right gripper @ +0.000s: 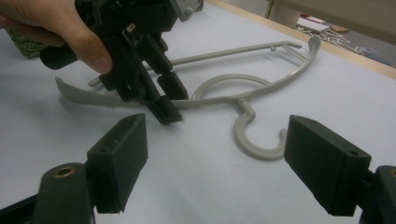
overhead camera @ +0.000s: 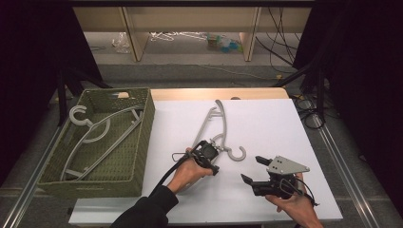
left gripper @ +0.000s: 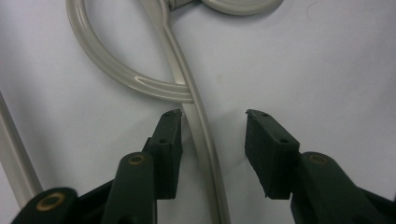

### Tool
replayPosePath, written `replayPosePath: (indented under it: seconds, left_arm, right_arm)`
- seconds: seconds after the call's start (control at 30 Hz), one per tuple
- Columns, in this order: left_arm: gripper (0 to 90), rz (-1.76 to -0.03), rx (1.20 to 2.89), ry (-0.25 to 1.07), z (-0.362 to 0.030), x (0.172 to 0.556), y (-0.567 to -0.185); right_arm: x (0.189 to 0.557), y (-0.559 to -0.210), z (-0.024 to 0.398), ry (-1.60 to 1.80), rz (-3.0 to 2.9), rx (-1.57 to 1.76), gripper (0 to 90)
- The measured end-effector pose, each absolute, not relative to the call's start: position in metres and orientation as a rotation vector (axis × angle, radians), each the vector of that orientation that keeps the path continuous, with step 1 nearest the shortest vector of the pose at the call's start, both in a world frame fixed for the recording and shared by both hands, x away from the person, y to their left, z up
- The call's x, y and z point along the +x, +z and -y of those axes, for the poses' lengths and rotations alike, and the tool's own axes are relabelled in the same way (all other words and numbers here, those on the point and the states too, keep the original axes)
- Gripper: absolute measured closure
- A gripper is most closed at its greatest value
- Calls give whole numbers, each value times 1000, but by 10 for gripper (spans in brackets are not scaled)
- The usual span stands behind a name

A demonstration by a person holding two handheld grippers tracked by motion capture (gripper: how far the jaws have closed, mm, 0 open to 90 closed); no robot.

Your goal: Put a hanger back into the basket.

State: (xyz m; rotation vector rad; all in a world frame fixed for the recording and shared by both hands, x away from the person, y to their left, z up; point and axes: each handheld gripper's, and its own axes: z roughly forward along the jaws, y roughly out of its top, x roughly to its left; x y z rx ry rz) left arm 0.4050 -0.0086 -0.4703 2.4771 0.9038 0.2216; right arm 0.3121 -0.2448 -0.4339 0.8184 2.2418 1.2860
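A grey plastic hanger [overhead camera: 209, 124] lies flat on the white table [overhead camera: 271, 118], its hook toward the near side. My left gripper [overhead camera: 209, 154] points down over the hanger's near shoulder. In the left gripper view the hanger's arm [left gripper: 201, 135] runs between the jaws of my left gripper [left gripper: 214, 116], right beside the left pad [left gripper: 168, 140] and well apart from the right pad, so the jaws stand open around it. My right gripper [overhead camera: 252, 168] rests to the right, open and holding nothing. The right gripper view shows my right gripper [right gripper: 217, 123] facing the hanger's hook [right gripper: 252, 147] and the left gripper [right gripper: 170, 100].
A green woven basket [overhead camera: 145, 137] stands at the table's left side and holds a few grey hangers [overhead camera: 95, 137]. Beyond the table's far edge are wooden shelf legs, cables and clutter on the floor. Dark curtains flank both sides.
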Motion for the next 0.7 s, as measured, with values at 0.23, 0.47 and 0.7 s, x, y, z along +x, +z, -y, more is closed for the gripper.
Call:
replayPosePath:
  seconds: [0.23, 0.47, 0.7]
  left_arm:
    - [725, -846, 2504, 217, 9, 406, -469]
    - [763, -878, 2528, 212, -6, 409, -466]
    - [809, -819, 2573, 178, -17, 410, -466]
  right_arm:
    - [312, -434, 246, 1284, -2234, 826, 225]
    - [312, -434, 245, 1282, -2243, 816, 225]
    - [313, -435, 244, 1284, -2238, 816, 224]
